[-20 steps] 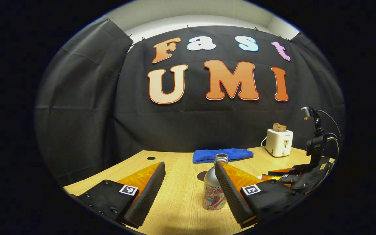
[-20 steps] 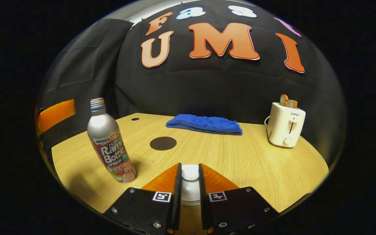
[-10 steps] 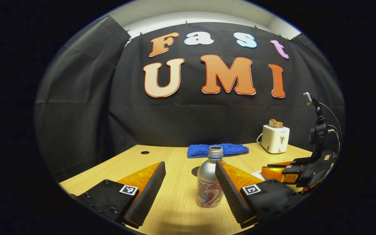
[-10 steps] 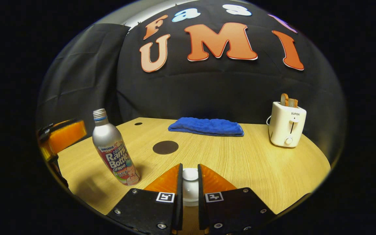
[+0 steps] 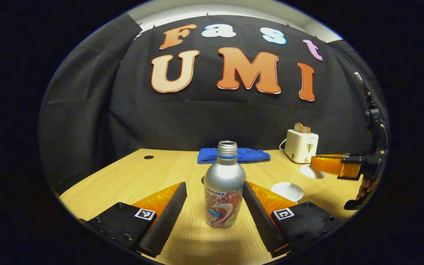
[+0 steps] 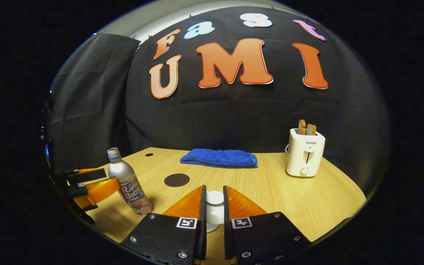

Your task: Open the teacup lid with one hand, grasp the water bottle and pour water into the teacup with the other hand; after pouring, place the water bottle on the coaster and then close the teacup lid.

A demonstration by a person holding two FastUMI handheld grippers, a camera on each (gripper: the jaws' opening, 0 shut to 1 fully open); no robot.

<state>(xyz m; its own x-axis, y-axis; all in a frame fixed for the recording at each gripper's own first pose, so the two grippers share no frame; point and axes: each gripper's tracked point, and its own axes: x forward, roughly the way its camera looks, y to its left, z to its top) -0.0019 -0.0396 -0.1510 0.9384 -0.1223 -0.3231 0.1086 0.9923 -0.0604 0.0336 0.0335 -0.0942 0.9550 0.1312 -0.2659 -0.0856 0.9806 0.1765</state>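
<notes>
In the left gripper view, the left gripper [image 5: 215, 206] is wide open, and the silver metal water bottle with a bright picture label [image 5: 224, 187] stands upright on the light wooden table [image 5: 149, 176] between its two fingers, with a gap on each side, so neither finger touches it. The bottle has no cap on. A little farther right sits a round white teacup [image 5: 287, 191] with its top open. Beyond it the right gripper [image 5: 317, 164] hangs in the air above the table, over a round white patch that is hard to make out. In the right gripper view, that gripper's fingers are close together and squeeze a white teacup lid [image 6: 215, 211] by its round knob. To the left stands the bottle with the left gripper around it. Farther back lies a dark round coaster [image 6: 176, 180], then a folded blue towel [image 6: 219, 158], and a white toaster with bread in it [image 6: 304, 152] at the far right.
</notes>
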